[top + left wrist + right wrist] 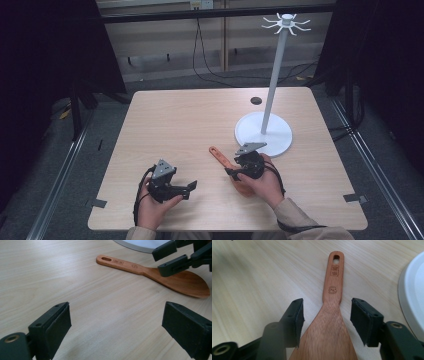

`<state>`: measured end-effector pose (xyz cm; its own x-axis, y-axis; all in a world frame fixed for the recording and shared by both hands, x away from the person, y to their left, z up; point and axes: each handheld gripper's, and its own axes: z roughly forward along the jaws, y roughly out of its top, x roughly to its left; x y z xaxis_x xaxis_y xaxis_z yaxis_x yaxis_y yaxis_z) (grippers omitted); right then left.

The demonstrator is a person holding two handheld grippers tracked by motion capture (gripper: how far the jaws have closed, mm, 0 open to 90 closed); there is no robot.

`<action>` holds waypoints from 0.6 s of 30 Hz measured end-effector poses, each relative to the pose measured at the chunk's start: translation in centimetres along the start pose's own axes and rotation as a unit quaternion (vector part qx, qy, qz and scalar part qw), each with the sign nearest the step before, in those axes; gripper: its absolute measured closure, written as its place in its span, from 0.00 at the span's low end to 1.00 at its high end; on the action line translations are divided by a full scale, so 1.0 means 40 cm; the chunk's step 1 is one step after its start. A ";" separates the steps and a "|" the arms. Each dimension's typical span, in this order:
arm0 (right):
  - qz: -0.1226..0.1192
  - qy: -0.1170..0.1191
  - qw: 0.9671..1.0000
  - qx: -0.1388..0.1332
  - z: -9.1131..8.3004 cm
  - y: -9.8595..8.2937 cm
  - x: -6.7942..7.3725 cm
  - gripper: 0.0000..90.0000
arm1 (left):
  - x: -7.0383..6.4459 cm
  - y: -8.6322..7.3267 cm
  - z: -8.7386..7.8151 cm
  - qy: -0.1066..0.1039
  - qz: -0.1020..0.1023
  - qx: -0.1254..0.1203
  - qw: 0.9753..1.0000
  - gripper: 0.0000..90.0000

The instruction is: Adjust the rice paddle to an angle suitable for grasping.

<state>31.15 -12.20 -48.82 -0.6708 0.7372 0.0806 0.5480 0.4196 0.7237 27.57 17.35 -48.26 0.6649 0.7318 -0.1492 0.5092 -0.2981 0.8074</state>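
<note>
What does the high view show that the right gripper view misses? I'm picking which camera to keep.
High view: the white stand's pole, its hooked top, and the left hand-held gripper, open over bare table. Right gripper view: stamped marks on the wooden spatula, and the right hand-held gripper open astride the spatula's neck. Both: spatula, table and the stand's white base.

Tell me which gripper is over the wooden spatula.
The right gripper: its open jaws straddle the wooden spatula at the neck. The left gripper is open over bare table.
</note>
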 end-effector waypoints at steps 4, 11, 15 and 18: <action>0.010 -0.011 1.000 0.005 0.025 -0.003 0.001 0.52 | 0.005 0.000 -0.002 0.000 0.003 0.001 1.000 0.10; 0.014 -0.025 1.000 0.001 0.040 0.003 -0.002 0.58 | 0.005 -0.001 0.000 0.000 0.000 0.001 1.000 0.10; 0.012 -0.028 1.000 0.008 0.050 0.010 -0.002 0.62 | 0.005 -0.002 0.001 -0.001 -0.002 0.002 1.000 0.10; 0.004 -0.035 0.999 0.016 0.063 0.010 0.000 0.71 | 0.005 0.000 -0.003 0.001 0.002 0.000 1.000 0.10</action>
<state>32.62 -10.71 -50.26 -0.6302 0.7755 0.0381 0.5705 0.4292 0.7002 27.66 17.57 -48.22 0.6668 0.7312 -0.1444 0.5062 -0.3020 0.8078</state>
